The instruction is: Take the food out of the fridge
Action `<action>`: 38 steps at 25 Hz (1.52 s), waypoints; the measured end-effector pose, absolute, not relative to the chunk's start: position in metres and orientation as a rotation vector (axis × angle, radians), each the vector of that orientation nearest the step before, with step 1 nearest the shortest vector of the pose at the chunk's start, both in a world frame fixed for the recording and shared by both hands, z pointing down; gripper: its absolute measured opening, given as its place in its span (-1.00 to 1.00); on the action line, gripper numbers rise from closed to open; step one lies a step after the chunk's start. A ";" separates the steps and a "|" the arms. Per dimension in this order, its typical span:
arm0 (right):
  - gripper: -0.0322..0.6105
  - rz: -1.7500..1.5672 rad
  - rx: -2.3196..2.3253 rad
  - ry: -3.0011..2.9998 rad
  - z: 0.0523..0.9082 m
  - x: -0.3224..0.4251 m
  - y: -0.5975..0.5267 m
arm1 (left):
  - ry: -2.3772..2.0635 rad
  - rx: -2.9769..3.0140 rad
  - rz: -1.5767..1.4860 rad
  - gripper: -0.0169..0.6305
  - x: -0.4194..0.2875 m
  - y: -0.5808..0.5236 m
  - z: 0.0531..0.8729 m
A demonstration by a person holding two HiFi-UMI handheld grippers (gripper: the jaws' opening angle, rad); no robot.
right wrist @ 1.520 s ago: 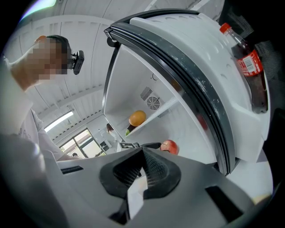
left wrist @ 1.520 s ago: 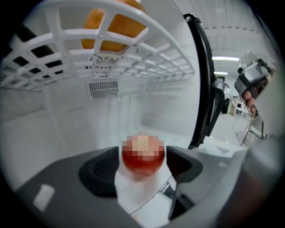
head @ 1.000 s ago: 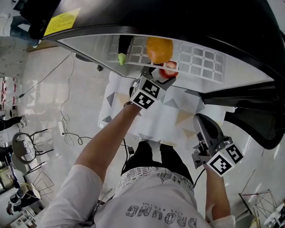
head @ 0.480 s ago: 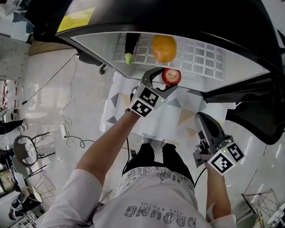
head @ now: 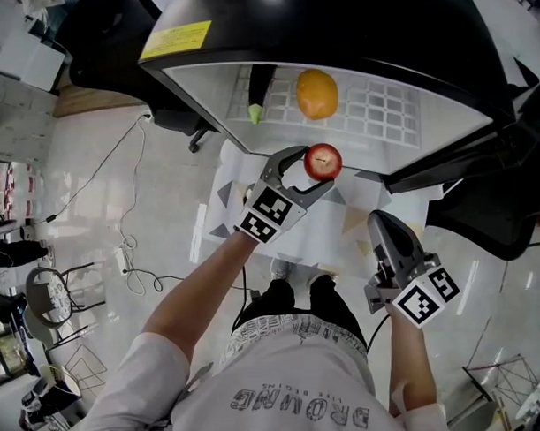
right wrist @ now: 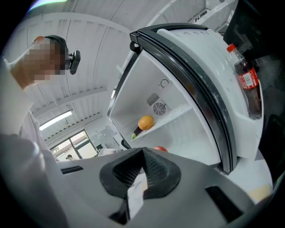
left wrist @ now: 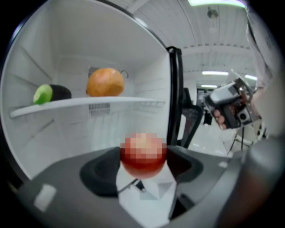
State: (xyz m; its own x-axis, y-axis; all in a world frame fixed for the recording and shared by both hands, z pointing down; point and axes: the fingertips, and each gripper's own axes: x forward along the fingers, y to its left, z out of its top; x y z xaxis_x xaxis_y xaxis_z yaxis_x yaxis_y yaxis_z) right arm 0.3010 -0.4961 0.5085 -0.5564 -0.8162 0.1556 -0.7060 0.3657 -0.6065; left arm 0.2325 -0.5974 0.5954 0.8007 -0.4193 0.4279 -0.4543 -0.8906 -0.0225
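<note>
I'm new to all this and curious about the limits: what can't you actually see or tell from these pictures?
Apple: in the left gripper view a mosaic patch blurs most of it.
Dark thing with a green end on the shelf: too small to name in any view.
Bottle: in the right gripper view its bottom is lost in the dark edge, and the label is unreadable.

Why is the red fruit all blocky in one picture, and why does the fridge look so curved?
Left gripper view: a mosaic patch added afterwards covers the round red apple in the jaws, and the wide-angle lens bows the white fridge shelf. Head view: the same apple is sharp. Right gripper view: straight edges curve too.
</note>
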 end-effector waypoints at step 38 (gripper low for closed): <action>-0.93 -0.762 -1.478 2.347 0.436 0.276 -0.472 | -0.684 3.010 0.385 0.07 0.150 -0.534 0.450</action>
State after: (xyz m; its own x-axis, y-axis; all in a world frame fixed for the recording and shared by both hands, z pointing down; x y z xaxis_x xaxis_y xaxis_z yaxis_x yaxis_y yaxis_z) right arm 0.2755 -0.4718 0.4360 -0.4462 -0.8933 0.0539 -0.7546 0.3432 -0.5592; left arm 0.1504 -0.5341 0.4499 0.8727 -0.4214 0.2465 -0.4292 -0.9029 -0.0241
